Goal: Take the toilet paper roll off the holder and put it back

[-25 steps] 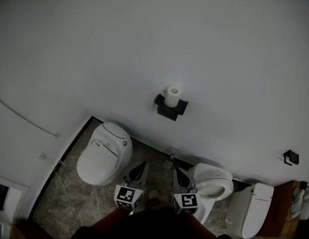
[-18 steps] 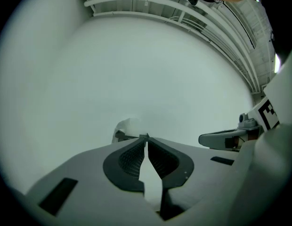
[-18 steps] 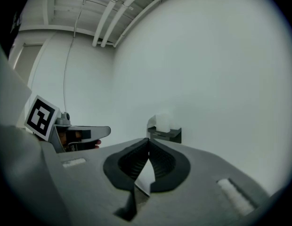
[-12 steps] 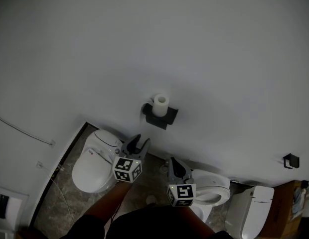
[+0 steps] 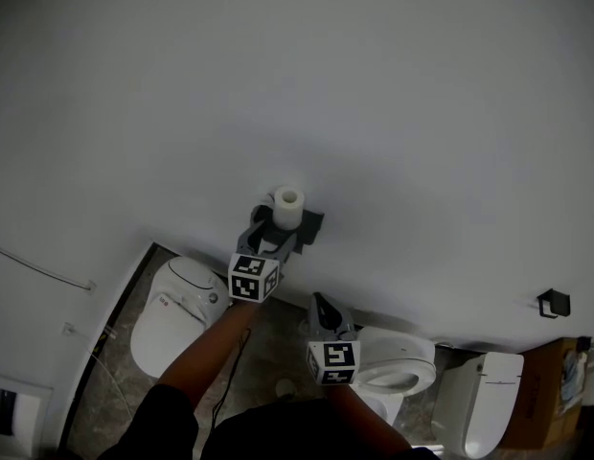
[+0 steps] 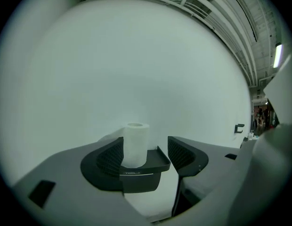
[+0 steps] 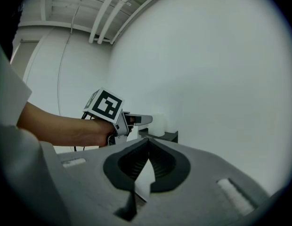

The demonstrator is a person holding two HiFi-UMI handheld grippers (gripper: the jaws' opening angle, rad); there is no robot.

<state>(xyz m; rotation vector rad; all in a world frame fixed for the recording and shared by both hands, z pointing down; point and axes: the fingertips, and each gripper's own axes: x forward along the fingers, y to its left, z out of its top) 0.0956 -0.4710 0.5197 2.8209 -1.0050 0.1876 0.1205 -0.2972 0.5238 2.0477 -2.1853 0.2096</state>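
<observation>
A white toilet paper roll (image 5: pixel 287 206) stands upright on a black wall holder (image 5: pixel 311 224). In the left gripper view the roll (image 6: pixel 136 144) rests on the holder's shelf (image 6: pixel 155 160), seen through the gap between my jaws. My left gripper (image 5: pixel 262 228) is raised just short of the holder, and its jaws have just been opening; they stand apart and no pad presses on the roll. My left gripper (image 6: pixel 145 154) is open. My right gripper (image 5: pixel 321 305) hangs lower and further back, its tips meeting with nothing in them (image 7: pixel 148 141). From there I see the roll (image 7: pixel 158 124) past the left marker cube (image 7: pixel 104 105).
A white toilet (image 5: pixel 172 314) stands on the floor at the lower left of the holder, and two more (image 5: pixel 398 362) (image 5: pixel 484 401) stand at the right. A second small black holder (image 5: pixel 551 302) is fixed to the wall at far right. A thin pipe (image 5: pixel 38 266) runs along the left wall.
My left gripper has risen from near the floor up to the holder and its jaws have opened. My right gripper has crept forward a little and stays shut.
</observation>
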